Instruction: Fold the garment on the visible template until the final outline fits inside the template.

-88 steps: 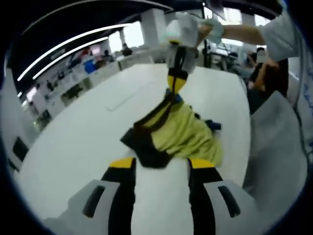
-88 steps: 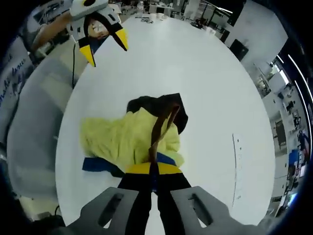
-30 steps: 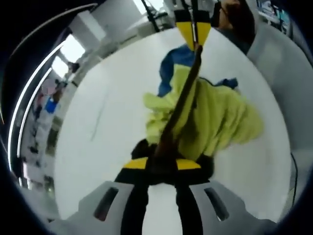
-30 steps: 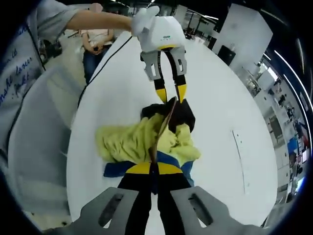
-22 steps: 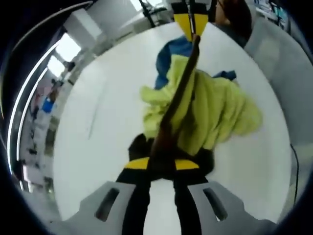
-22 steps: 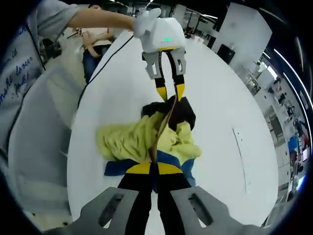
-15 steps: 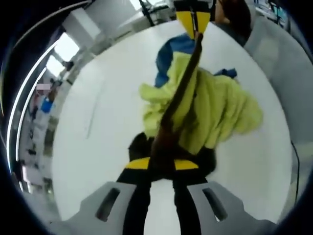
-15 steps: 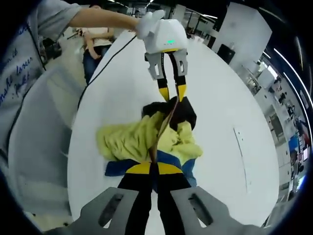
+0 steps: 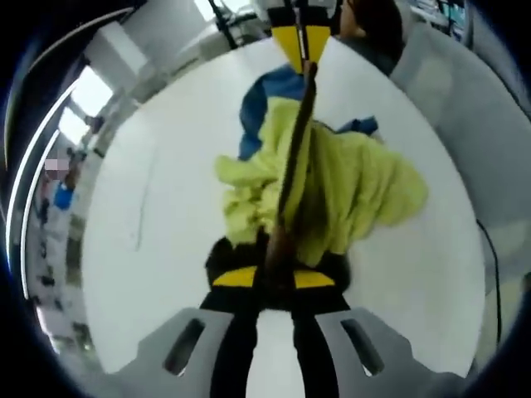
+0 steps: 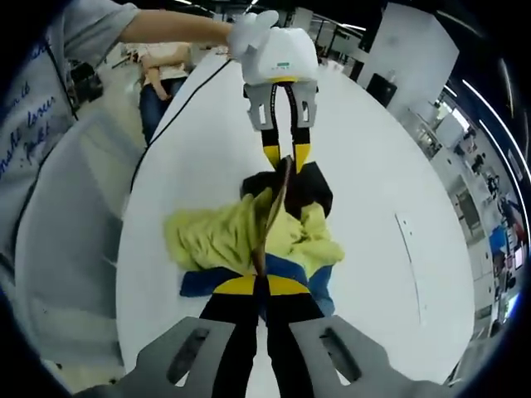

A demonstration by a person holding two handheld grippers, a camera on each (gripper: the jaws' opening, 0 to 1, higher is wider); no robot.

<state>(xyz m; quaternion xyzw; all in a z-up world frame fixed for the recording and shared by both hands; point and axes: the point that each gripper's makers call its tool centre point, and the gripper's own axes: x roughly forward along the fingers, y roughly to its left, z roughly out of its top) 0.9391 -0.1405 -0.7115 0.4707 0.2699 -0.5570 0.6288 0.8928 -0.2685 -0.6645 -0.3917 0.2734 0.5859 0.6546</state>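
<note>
Since a few seconds ago my left gripper (image 9: 275,278) has come down from well above the table and closed onto the dark brown strap (image 9: 292,170) of the garment (image 9: 332,186); earlier it hung open, clear of the cloth. Over the last second little else differs: the strap stays drawn taut between my two claws.

In the left gripper view my jaws are pinched together at the lower middle of the frame, clamped on the strap where it meets the black part of the garment. The strap runs straight up the frame to my right gripper (image 9: 301,51) at the top centre. The yellow-green bulk lies crumpled just above my left jaws, spreading to the right, with a blue part at the upper middle.

In the right gripper view my right gripper (image 10: 261,286) is closed tight on the strap's other end at the lower centre, the blue cloth touching its yellow tips. The garment (image 10: 224,236) lies bunched on the white table (image 10: 373,166) at mid-frame, and my left gripper (image 10: 286,156) stands just above it.
</note>
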